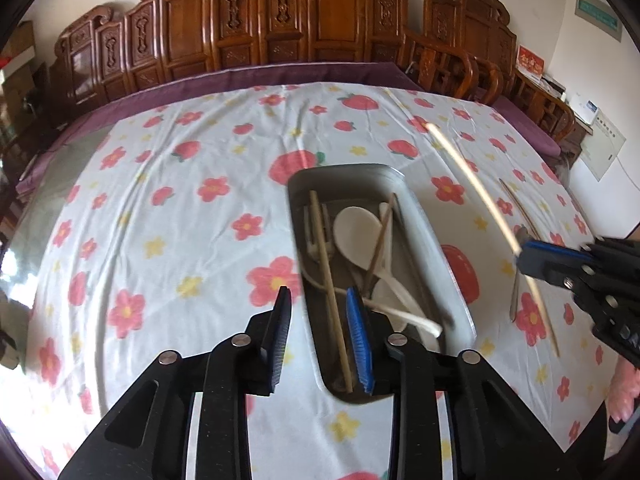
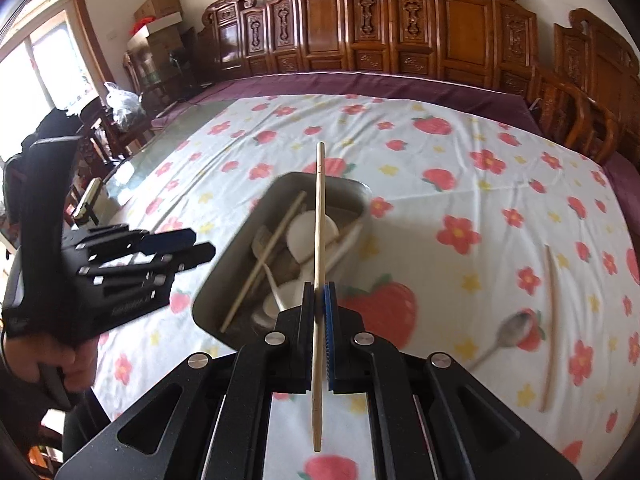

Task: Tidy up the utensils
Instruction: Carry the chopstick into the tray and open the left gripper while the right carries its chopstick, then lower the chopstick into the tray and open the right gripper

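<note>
A metal tray (image 1: 424, 216) (image 2: 224, 280) sits on the floral tablecloth and holds white spoons (image 1: 354, 232) (image 2: 304, 236), a fork and chopsticks (image 1: 330, 280) (image 2: 266, 260). My left gripper (image 1: 318, 304) is open and empty, hovering over the tray's near left rim. My right gripper (image 2: 320, 294) (image 1: 520, 254) is shut on a light wooden chopstick (image 2: 319, 240) (image 1: 480, 196), held in the air just right of the tray. A metal spoon (image 2: 506, 334) (image 1: 516, 292) and another chopstick (image 2: 550, 320) (image 1: 520, 208) lie on the cloth to the right.
The table carries a white cloth with red flowers (image 1: 180, 208) over a purple cover (image 2: 400, 84). Carved wooden chairs (image 1: 280, 20) line the far side. Boxes and bags (image 2: 156, 20) stand at the far left by a window.
</note>
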